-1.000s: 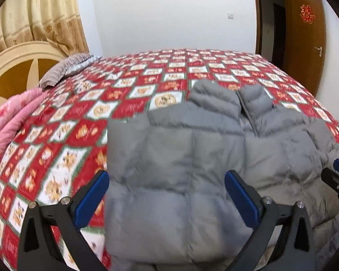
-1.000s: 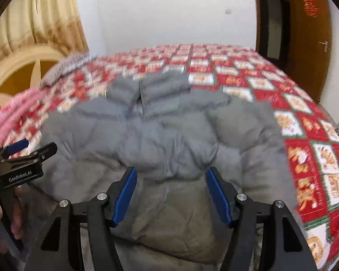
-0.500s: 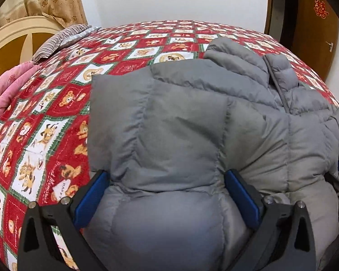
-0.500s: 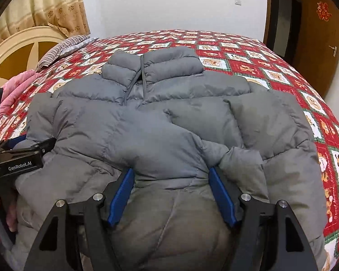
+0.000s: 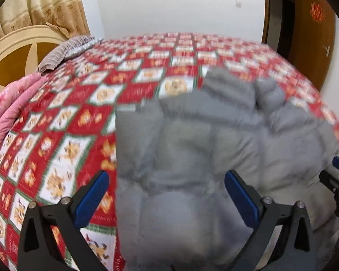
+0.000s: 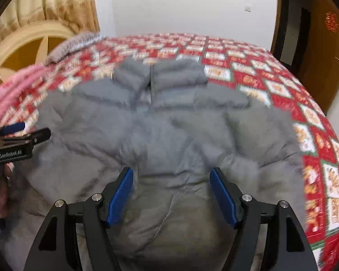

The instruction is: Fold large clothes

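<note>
The grey quilted puffer jacket [image 6: 169, 135] lies flat on the red-and-white patterned bedspread [image 5: 79, 124], collar away from both grippers, hem towards them, so its long axis runs straight ahead; sleeves look folded inward; the left gripper [image 5: 165, 198] hangs wide open over the jacket's left edge, the right gripper [image 6: 171, 196] likewise spread open above the hem's middle, holding nothing; both seem equally near

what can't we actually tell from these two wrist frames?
- Jacket hem: cut off by the bottom edge and the gripper bodies, both views.
- Whether either gripper's pads touch the fabric: motion blur, both views.
- Left gripper and right gripper heights above the bed: unclear.
</note>
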Action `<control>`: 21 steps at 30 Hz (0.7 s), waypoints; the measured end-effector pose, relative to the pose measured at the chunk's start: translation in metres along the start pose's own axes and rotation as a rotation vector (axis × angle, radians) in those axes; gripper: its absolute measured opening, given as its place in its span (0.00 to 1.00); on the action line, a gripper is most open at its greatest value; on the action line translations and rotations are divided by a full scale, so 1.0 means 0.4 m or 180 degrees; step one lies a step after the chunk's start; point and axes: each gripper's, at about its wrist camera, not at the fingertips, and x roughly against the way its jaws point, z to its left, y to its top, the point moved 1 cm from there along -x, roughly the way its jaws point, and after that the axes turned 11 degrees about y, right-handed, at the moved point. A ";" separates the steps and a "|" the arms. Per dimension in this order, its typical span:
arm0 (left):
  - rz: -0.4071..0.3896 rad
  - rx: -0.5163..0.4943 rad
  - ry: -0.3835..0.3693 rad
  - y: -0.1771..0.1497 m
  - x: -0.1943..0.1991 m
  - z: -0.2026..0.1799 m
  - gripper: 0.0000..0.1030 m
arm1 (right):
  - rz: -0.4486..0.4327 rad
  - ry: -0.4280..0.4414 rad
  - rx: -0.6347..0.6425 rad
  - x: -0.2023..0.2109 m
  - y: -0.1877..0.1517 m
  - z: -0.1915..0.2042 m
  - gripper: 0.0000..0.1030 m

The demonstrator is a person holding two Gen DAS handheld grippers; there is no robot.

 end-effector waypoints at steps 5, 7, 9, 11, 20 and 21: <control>0.0112 0.0031 -0.0146 0.129 -0.043 -0.042 1.00 | -0.0161 0.0010 -0.0035 0.029 0.139 -0.013 0.80; 0.0124 -0.0022 -0.0041 0.177 -0.088 -0.075 1.00 | -0.0096 -0.0009 -0.0121 -0.011 0.192 -0.034 0.80; 0.0179 -0.0050 -0.0051 0.223 -0.138 -0.103 1.00 | -0.0035 -0.0067 -0.0198 -0.056 0.238 -0.064 0.80; 0.0180 -0.0007 -0.0018 0.258 -0.166 -0.114 1.00 | 0.0004 -0.0074 -0.0323 -0.090 0.280 -0.096 0.80; 0.0532 0.0115 0.0014 0.414 -0.349 -0.218 1.00 | 0.0146 -0.0082 -0.0893 -0.261 0.469 -0.213 0.81; 0.0545 0.0106 0.0037 0.419 -0.362 -0.227 1.00 | 0.0176 -0.0083 -0.0932 -0.284 0.490 -0.218 0.81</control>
